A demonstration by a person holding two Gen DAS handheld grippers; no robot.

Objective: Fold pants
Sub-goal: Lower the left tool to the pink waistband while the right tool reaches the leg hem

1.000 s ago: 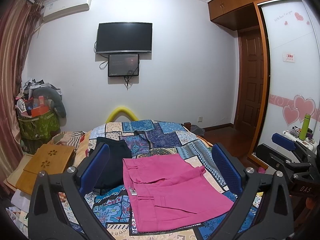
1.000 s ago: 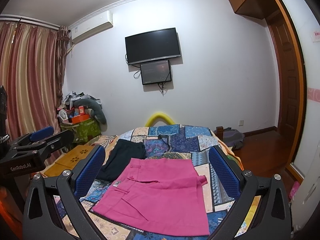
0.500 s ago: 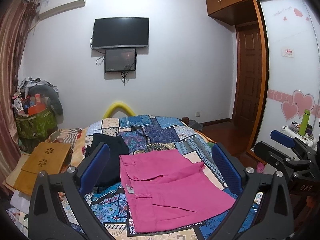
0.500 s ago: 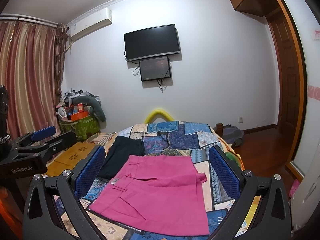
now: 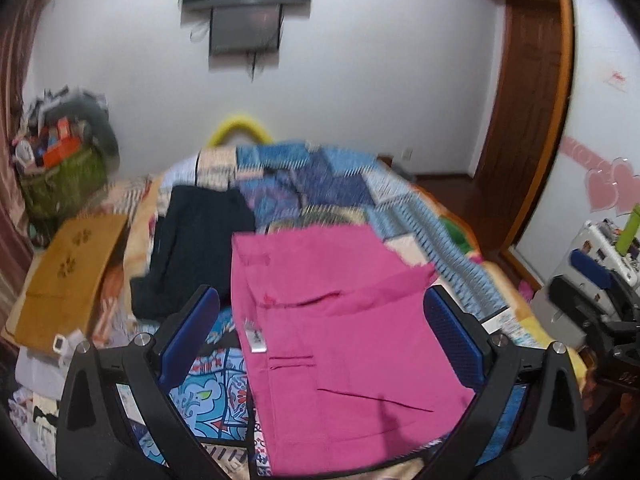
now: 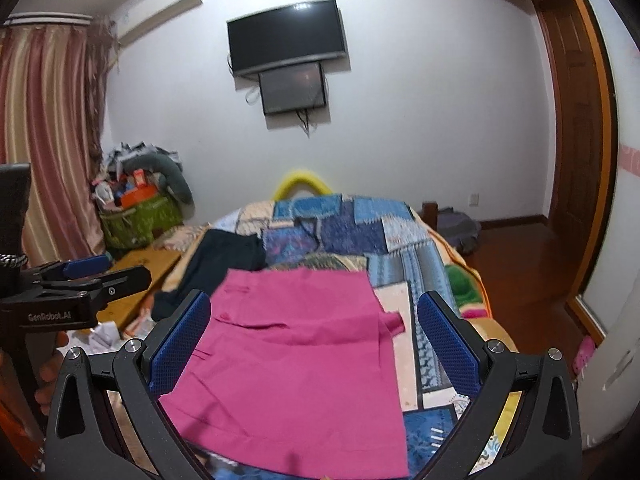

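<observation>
This is a bedroom in a home. A bed (image 6: 416, 240) with a patchwork cover in blue tones takes the middle of the room. On the white wall behind it hangs a dark television (image 6: 286, 36) with a smaller screen (image 6: 293, 87) under it, and an air conditioner (image 6: 160, 10) sits high near the ceiling. Striped pink curtains (image 6: 44, 136) hang at the left. A green bag (image 6: 138, 220) full of household things stands in the corner. At the right are a brown wooden door (image 6: 570, 120) and a wardrobe with pink heart stickers (image 5: 610, 188).
</observation>
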